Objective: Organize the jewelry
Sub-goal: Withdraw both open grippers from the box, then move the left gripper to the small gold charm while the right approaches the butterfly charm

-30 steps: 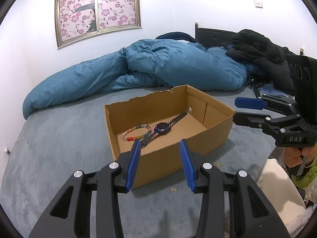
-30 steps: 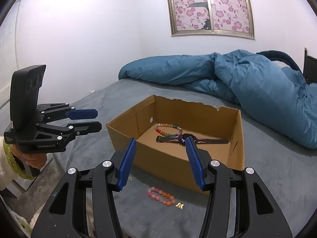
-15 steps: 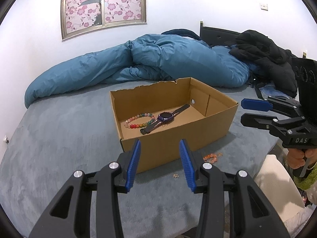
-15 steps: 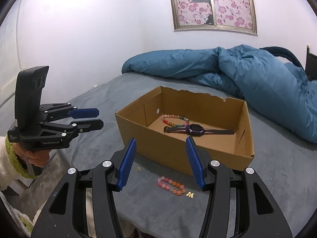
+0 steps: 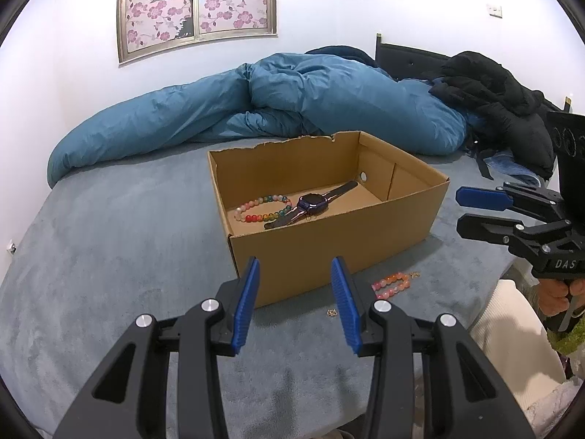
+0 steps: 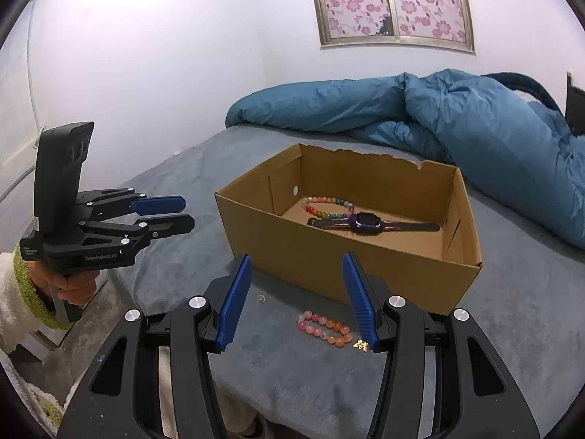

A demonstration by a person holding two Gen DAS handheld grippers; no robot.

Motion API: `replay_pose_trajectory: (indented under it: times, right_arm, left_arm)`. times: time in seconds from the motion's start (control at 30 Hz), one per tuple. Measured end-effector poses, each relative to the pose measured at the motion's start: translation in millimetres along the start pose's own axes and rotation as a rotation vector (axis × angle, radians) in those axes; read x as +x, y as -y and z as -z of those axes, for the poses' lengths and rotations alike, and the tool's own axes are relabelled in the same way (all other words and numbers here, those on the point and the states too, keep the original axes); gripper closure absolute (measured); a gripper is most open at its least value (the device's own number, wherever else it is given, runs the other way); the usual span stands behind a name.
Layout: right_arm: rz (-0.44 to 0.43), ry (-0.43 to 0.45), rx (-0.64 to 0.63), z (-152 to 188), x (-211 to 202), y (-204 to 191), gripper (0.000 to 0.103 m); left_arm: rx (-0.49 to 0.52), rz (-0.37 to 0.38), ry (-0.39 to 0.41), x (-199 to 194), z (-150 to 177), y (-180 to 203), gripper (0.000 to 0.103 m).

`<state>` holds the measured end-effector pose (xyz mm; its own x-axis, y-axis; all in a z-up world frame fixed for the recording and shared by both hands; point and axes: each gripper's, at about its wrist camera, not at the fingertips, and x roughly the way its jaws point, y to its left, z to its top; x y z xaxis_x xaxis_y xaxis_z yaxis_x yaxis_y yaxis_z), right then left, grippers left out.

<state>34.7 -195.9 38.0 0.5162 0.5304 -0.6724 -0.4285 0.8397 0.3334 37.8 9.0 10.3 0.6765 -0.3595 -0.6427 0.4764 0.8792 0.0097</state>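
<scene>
A grey bed cover (image 5: pixel 109 241) is lying flat across the foreground. A blue duvet (image 5: pixel 292 102) is lying bunched along its far edge, beneath a window (image 5: pixel 197 3) whose panes are showing a pink flower pattern. A black coat (image 5: pixel 504 109) is resting heaped against the duvet's right end. A white wall (image 6: pixel 164 73) is standing behind the bed.

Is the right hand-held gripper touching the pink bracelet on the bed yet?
Apart. The right wrist view shows the right hand-held gripper open above the pink bracelet, which lies flat on the bed, nothing between the pads.
</scene>
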Motion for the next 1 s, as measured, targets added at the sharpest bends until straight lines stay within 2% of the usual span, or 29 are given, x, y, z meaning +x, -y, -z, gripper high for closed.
replay_pose_trajectory:
  times: [0.7,1.0]
  right_arm:
    - [-0.002,-0.015,0.010,10,4,7,0.053]
    - [0.021,-0.150,0.011,45,17,36,0.053]
  left_arm:
    - [0.012,-0.008,-0.033,19,10,-3,0.064]
    - [0.061,0.030,-0.084,42,30,5,0.064]
